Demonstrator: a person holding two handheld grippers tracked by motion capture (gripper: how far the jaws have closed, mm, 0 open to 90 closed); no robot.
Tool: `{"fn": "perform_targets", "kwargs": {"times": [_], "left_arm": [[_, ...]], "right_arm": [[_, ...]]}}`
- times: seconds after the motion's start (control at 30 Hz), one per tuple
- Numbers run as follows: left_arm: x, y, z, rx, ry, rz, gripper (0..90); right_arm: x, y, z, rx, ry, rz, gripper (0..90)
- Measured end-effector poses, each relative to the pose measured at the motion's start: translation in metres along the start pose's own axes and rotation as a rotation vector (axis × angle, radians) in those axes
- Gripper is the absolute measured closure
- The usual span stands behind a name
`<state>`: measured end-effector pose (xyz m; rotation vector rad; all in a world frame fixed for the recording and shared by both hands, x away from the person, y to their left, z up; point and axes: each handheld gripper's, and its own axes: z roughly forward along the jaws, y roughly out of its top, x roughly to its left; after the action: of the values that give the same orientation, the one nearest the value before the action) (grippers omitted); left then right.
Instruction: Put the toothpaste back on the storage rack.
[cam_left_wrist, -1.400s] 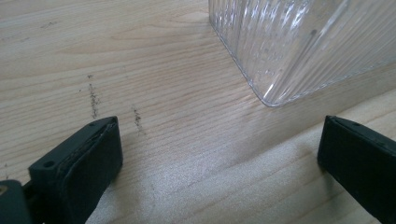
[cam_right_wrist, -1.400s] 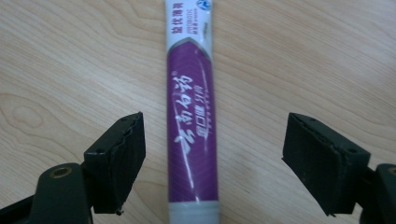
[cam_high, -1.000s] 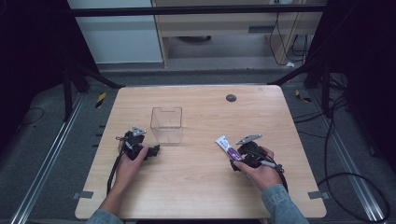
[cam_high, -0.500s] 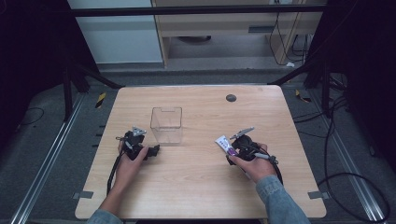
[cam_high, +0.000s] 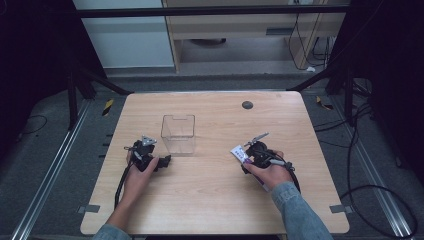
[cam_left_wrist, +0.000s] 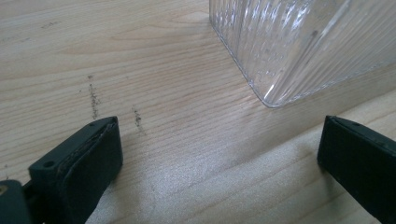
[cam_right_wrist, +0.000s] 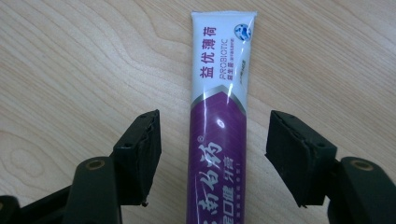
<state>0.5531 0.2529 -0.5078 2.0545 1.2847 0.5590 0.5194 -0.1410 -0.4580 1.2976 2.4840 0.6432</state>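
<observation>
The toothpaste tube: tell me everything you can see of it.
The toothpaste tube is a glossy, soft-looking plastic tube, white at its flat crimped end and purple lower down, printed with Chinese characters and the word PROBIOTIC. It lies flat on the wooden table, at the person's right. The right hand-held gripper straddles it: its jaws have just been closing, but a gap shows on each side, so neither pad touches it yet. Its cap end is out of frame.

- The left gripper (cam_high: 162, 162) was black, with a grey three-cornered plate on top and a black cable trailing beside the forearm.
- The right gripper (cam_right_wrist: 212, 154) had black jaws with ribbed pads and round screw holes.
- Both sleeves (cam_high: 295, 210) were blue denim.
</observation>
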Motion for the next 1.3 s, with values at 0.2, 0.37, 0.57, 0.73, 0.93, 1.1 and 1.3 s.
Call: {"fn": "perform_targets", "kwargs": {"times": [0.2, 0.37, 0.57, 0.73, 0.93, 1.1, 1.3], "left_arm": [[0.0, 0.0, 0.0, 0.0, 0.0, -0.001, 0.0], [0.0, 0.0, 0.0, 0.0, 0.0, -0.001, 0.0], [0.0, 0.0, 0.0, 0.0, 0.0, -0.001, 0.0], [0.0, 0.0, 0.0, 0.0, 0.0, -0.001, 0.0], [0.0, 0.0, 0.0, 0.0, 0.0, 0.0, 0.0], [0.0, 0.0, 0.0, 0.0, -0.001, 0.0, 0.0], [0.0, 0.0, 0.0, 0.0, -0.001, 0.0, 0.0]], "right_arm": [[0.0, 0.003, 0.009, 0.019, 0.01, 0.005, 37.3], [-0.003, 0.007, 0.016, 0.036, 0.006, 0.015, 39.5], [-0.006, 0.013, 0.024, 0.066, 0.009, 0.012, 42.6], [-0.008, 0.018, 0.029, 0.081, 0.017, 0.014, 43.2], [-0.008, 0.019, 0.031, 0.094, 0.02, 0.018, 43.5], [-0.008, 0.021, 0.03, 0.115, 0.018, 0.02, 46.8], [-0.006, 0.024, 0.031, 0.121, 0.02, 0.006, 50.7]]}}
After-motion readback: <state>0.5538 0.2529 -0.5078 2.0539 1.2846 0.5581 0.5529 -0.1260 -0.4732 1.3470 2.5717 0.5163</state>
